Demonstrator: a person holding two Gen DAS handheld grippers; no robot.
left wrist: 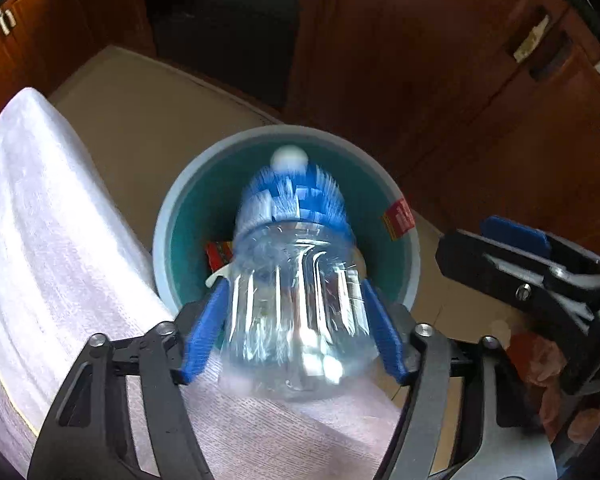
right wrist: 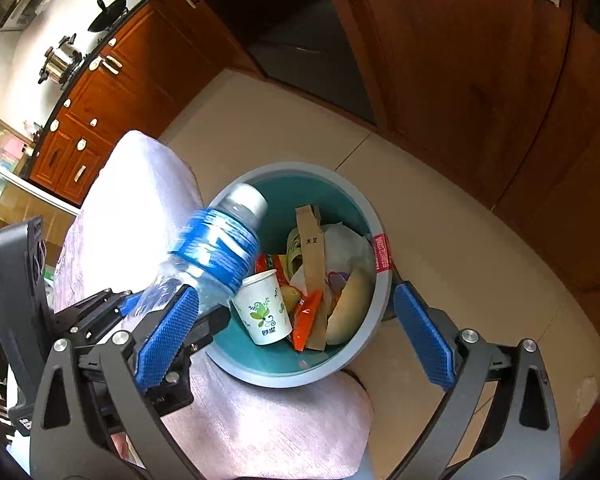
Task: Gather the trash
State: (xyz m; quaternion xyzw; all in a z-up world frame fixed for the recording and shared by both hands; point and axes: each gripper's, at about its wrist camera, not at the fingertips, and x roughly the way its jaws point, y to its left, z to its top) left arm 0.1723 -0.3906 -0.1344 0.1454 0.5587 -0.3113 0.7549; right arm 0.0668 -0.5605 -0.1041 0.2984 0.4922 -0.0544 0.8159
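A clear plastic bottle (left wrist: 296,280) with a blue label and white cap points cap-first into a teal bin with a grey rim (left wrist: 300,132). It is blurred in both views. My left gripper (left wrist: 294,292) is open, its blue pads flanking the bottle's base with a sliver of space on each side. In the right wrist view the bottle (right wrist: 216,248) slants over the bin's rim (right wrist: 300,168). Inside lie a paper cup (right wrist: 264,308), wrappers, a brown paper sleeve (right wrist: 312,252) and a peel. My right gripper (right wrist: 296,296) stands wide open above the bin, holding nothing.
A white cloth-covered surface (left wrist: 60,240) presses against the bin's left side, also visible in the right wrist view (right wrist: 140,200). Beige floor tiles (right wrist: 440,220) surround the bin. Wooden cabinets (right wrist: 480,80) stand behind, and a counter with pots (right wrist: 60,64) is far left.
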